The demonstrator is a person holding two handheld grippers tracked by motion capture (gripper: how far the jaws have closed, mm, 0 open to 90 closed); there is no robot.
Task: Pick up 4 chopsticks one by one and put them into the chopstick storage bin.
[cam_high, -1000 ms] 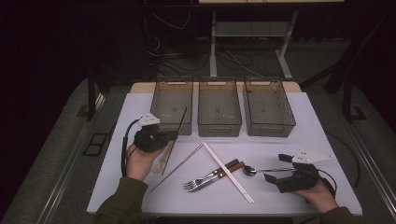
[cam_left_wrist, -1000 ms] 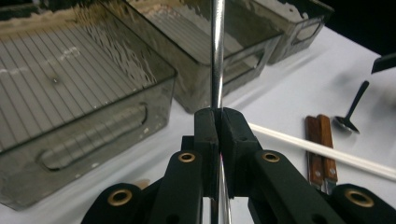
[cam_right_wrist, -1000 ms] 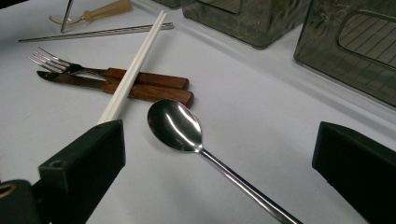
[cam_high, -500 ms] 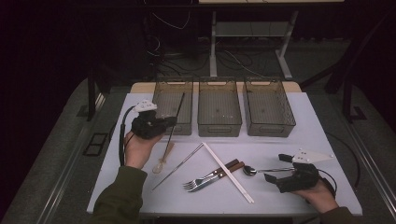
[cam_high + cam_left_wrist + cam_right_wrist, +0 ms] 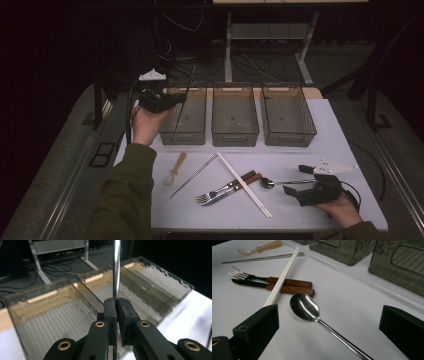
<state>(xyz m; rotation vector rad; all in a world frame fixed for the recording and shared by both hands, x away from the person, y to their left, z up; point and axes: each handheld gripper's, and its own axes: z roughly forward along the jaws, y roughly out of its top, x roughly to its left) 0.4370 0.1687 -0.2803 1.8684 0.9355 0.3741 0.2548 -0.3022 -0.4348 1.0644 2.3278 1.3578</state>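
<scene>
Nearest the table's front edge, at the right: right gripper (image 5: 292, 186) resting low in the hand, jaws spread wide with nothing pinched. Between those spread jaws in the right gripper view, a metal spoon (image 5: 305, 307) lying flat on the white table (image 5: 320, 145), bowl up, handle running back toward the camera; not touched by either jaw.

Just beyond the spoon: a fork (image 5: 216, 193) and a dark-bladed knife (image 5: 247, 283), both wooden-handled, side by side, with a pair of white chopsticks (image 5: 244, 183) laid slantwise across the handles. Left of these, a single metal chopstick (image 5: 191, 179) flat on the table, and past its lower end a small pale plastic spoon (image 5: 174, 171).

Farther back: three clear smoky bins in a row, left bin (image 5: 185, 117), middle bin (image 5: 234, 114), right bin (image 5: 288, 115), set close together.

At the far left, raised above the left bin: left gripper (image 5: 174, 100), jaws pressed together and pinching a second metal chopstick (image 5: 186, 95) near its middle. Chopstick close to upright, upper end standing above the gripper, lower part hanging down inside the left bin; in the left gripper view, rod (image 5: 116, 267) rising straight out of the clamped pads (image 5: 110, 310).
</scene>
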